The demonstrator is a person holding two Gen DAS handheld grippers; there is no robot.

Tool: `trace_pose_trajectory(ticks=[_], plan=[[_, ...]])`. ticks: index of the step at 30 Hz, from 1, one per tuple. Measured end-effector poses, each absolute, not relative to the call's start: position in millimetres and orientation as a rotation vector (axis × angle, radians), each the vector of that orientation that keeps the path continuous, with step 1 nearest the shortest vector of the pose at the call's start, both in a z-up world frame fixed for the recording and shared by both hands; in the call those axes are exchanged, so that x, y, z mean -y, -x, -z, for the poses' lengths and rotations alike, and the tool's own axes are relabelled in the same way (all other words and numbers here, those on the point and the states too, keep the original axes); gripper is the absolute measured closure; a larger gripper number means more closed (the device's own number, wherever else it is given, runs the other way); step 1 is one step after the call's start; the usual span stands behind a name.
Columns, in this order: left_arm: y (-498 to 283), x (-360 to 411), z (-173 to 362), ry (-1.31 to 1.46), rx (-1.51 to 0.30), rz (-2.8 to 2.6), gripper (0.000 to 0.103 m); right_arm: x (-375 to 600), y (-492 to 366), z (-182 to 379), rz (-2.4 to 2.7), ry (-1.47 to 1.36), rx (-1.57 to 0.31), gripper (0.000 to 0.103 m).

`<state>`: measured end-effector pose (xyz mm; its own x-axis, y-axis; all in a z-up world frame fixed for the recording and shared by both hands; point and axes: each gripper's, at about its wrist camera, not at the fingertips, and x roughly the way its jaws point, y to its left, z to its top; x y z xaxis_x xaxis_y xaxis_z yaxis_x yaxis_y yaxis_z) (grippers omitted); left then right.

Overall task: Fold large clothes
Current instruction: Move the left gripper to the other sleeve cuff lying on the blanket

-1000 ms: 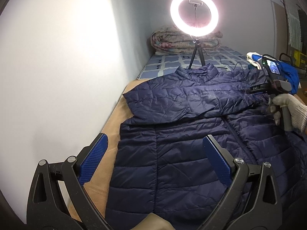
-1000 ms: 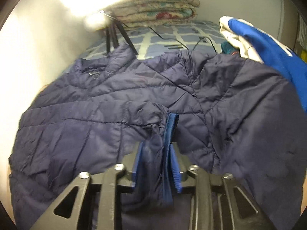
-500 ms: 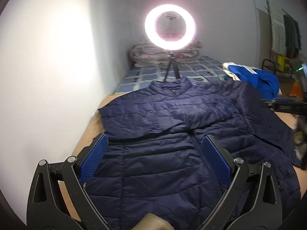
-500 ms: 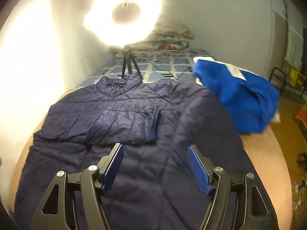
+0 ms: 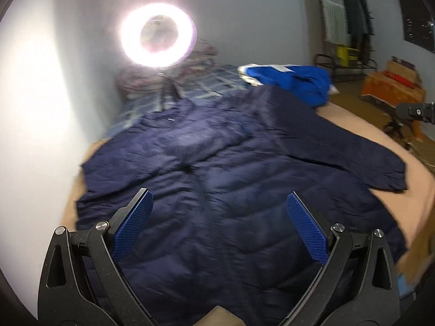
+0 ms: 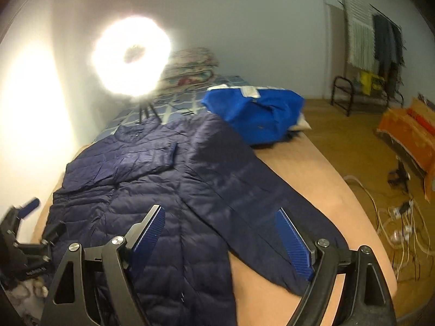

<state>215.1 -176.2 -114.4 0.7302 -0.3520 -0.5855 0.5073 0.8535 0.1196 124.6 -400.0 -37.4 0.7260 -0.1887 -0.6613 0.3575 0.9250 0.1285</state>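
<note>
Right wrist: one jacket, two grippers agape.

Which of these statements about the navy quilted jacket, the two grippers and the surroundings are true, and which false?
1. The navy quilted jacket lies spread on the bed. True.
2. The right gripper is clamped on a sleeve. False: it is open, holding nothing.
3. The left gripper is open above the jacket. True.
4. The jacket's right sleeve is folded across the chest. False: it lies stretched outward.
5. A crumpled bright blue garment lies beyond the jacket. True.
</note>
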Motion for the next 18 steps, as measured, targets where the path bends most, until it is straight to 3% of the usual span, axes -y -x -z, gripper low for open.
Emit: trace_pose_trajectory(ticks=[8, 18], plan=[[-174.7, 246.9, 117.1, -0.314, -0.596, 0.637, 0.002, 433.2, -75.6, 18.1, 0.441, -0.171, -0.657, 0.012], [-144.7, 370.2, 143.1, -0.41, -0.656, 0.826, 0.003, 481.2, -35.7, 30.6, 0.54, -0.165, -0.697, 0.012]])
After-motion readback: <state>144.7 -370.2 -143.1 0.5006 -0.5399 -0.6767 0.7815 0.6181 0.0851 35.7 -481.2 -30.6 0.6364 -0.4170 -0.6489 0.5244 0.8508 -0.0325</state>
